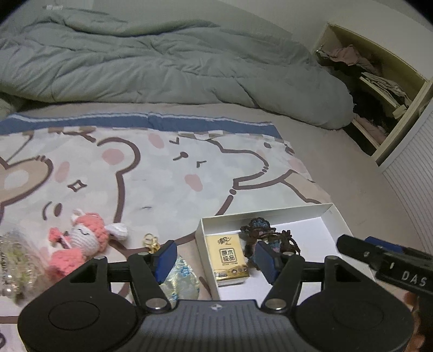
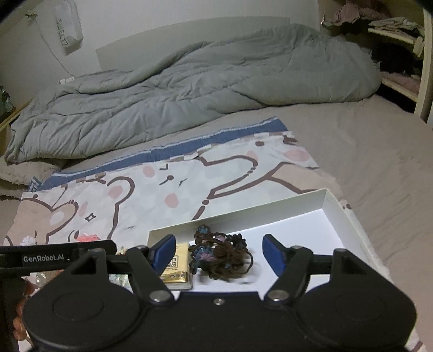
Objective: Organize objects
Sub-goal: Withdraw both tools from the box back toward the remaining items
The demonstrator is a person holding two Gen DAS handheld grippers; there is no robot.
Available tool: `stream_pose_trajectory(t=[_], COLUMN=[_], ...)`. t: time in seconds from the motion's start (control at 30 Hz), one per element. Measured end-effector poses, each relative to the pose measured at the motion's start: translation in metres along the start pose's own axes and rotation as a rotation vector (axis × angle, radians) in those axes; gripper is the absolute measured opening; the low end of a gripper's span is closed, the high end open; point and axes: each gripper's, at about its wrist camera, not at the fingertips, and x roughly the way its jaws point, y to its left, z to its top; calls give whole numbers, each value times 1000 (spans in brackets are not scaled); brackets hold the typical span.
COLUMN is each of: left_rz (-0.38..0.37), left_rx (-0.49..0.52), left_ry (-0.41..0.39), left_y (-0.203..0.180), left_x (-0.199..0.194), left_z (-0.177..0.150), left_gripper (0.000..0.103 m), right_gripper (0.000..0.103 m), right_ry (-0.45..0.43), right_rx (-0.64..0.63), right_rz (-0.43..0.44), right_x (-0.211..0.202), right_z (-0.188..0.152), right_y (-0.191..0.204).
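White box (image 1: 328,216), yellow tissue pack (image 1: 228,257), pink-white crochet doll (image 1: 81,241), grey-green duvet (image 1: 151,62)

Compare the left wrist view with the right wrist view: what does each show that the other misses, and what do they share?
Left wrist only: the gold keyring and all of the pink crocheted yarn doll. Right wrist only: the white paper bag hanging on the wall. Shared: the shallow white cardboard box holding a yellow tissue packet and dark brown yarn bundle.
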Motion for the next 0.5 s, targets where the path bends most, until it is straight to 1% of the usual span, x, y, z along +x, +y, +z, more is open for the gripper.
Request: stream_pose_trajectory(t=[0.17,0.23,0.27,0.3,0.43,0.5], left_rz=[4,7,10,14,26,32], left_rx=[29,38,44,52,81,82], left_ry=[-24,-38,-45,-51,-71,-82], left_y=[-3,-5,-6,-7,-10,-10], left_x=[-22,-30,-35,-39,-52,-59], left_z=[-4,-6,-7,-9,-12,-13], left_gripper=[69,73,78,80,85,90], right_gripper=[74,74,75,76,80,80], right_ry=[-36,-48,-50,-51,-68,-75], right_rx=[7,14,14,10,-10,-10], right_rz=[-11,-17,-17,-20,-47,-55], right_x=[-24,-32,-36,-40,-54,-61], right_z=[-2,-5,-6,-8,-13,-16], right_y=[-2,-2,-2,-2,0,0])
